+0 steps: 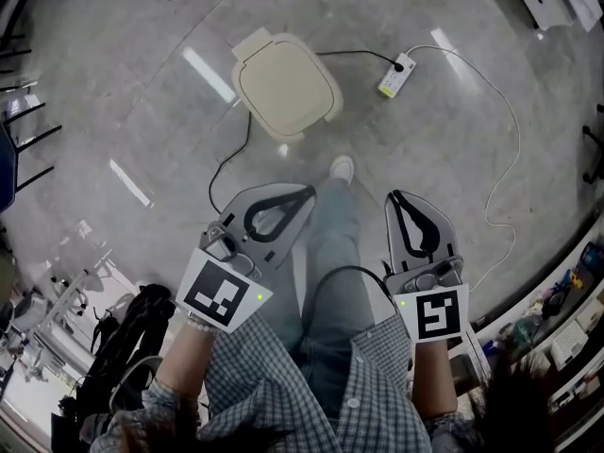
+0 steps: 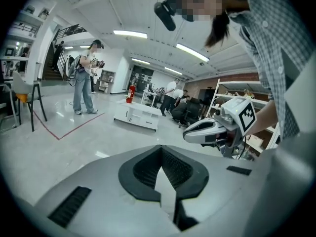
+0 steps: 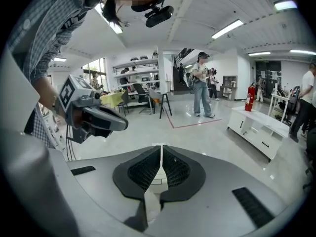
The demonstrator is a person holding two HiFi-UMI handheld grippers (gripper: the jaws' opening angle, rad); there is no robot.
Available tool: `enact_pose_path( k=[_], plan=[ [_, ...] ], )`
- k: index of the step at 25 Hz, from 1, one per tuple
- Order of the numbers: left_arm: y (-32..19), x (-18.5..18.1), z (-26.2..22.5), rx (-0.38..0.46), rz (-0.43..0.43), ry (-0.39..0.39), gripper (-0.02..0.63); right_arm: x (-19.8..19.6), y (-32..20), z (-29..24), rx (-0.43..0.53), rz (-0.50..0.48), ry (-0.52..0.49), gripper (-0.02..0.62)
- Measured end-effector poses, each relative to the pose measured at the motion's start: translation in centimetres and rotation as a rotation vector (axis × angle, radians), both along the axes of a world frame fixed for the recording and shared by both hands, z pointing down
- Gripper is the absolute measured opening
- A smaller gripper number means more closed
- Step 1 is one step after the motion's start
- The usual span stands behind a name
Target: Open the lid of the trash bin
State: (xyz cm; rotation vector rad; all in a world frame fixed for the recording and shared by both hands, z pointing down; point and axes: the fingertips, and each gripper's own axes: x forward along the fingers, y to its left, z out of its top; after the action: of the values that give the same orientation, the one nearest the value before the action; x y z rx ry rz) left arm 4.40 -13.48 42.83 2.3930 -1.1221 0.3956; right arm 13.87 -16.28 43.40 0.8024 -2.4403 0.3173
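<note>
Holding one tool in each hand, I have my left tongs [image 1: 309,193] and my right tongs [image 1: 393,197] on either side of my jeans leg [image 1: 332,253], tips pointing forward over the grey floor [image 1: 142,83]. The left tongs are pressed together at the tips. Only bare floor shows through the loop of the black pads [image 2: 148,169] behind them, and nothing is gripped. The right tongs are closed to a hairline slit and carry nothing either. In each tool's own view the other tool shows off to the side. Each has a marker cube [image 1: 222,295] at the end nearest my wrist.

Just past the tips is my white shoe [image 1: 343,168]. Beyond it, well apart from both tongs, the cream trash bin [image 1: 283,94] stands on the floor. It is ahead of the left tongs and ahead and to the left of the right tongs. Its lid [image 1: 288,72] lies flat and closed, and neither tool touches it. A black cable [image 1: 223,164] curls across the floor from the bin's near side toward me. To the bin's right sits a white power strip [image 1: 397,75], with a white cord [image 1: 517,140] looping off to my right.

Farther out in the hall are a low white cabinet [image 3: 261,127], a red fire extinguisher [image 3: 250,98] and another person [image 3: 201,83] standing.
</note>
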Motion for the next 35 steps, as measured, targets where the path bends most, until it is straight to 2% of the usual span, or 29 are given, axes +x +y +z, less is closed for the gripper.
enact_pose_path(
  k=[3,7,22,27,35],
  plan=[
    [-0.1,0.2,2.6,-0.033,-0.02,-0.028,-0.002,0.8,-0.1,1.0,-0.011,0.017,-0.002,0.028],
    [0.1,0.0,5.8,-0.12,-0.073,-0.019,-0.002,1.4,0.3,2.2,-0.03,0.024,0.0,0.028],
    [0.0,1.3,16.7,-0.226,-0.041,-0.101,-0.002,4.4,1.4,5.6,-0.089,0.066,0.03,0.028],
    [-0.5,1.4,20.3,-0.273,-0.055,-0.124,-0.002,4.6,1.4,6.3,-0.109,0.074,0.026,0.028],
    [-1.7,1.0,26.0,-0.355,-0.079,-0.266,-0.002,5.2,2.0,7.5,-0.142,0.083,0.026,0.028]
  ],
)
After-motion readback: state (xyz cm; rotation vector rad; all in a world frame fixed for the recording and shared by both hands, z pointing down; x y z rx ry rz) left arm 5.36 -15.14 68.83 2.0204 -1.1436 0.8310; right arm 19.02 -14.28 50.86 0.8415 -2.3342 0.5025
